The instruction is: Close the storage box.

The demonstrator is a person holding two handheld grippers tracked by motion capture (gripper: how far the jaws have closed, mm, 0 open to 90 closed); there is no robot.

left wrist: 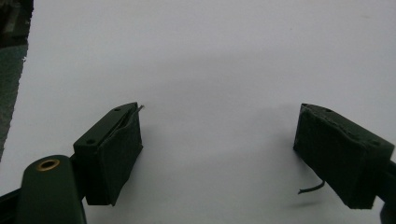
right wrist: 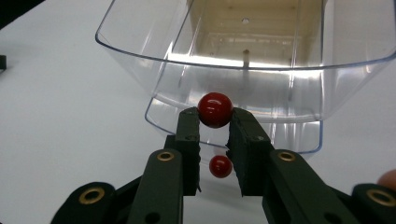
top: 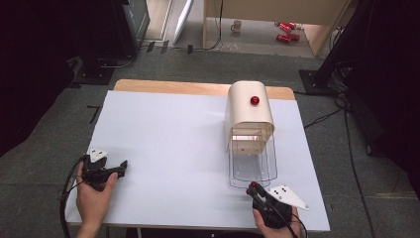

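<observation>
A cream box point(top: 249, 111) with a rounded top and a red knob point(top: 254, 100) stands on the right half of the white table point(top: 173, 139). A clear plastic drawer point(top: 252, 161) sticks out of its front toward me. My right gripper point(top: 253, 186) is at the drawer's near end, shut on the drawer's red ball knob point(right wrist: 215, 109). The pads point(right wrist: 189, 123) press on both sides of the ball. A smaller red ball shape point(right wrist: 220, 166) shows lower between the jaws; it may be a reflection. My left gripper point(top: 121, 166) rests open on the table at the left, and nothing sits between its pads point(left wrist: 116, 154).
The clear drawer point(right wrist: 243, 51) is empty, and the box's cream inside shows behind it. A strip of wooden tabletop point(top: 168, 87) runs along the far edge. Cables and dark stands point(top: 341, 74) sit on the grey floor around the table.
</observation>
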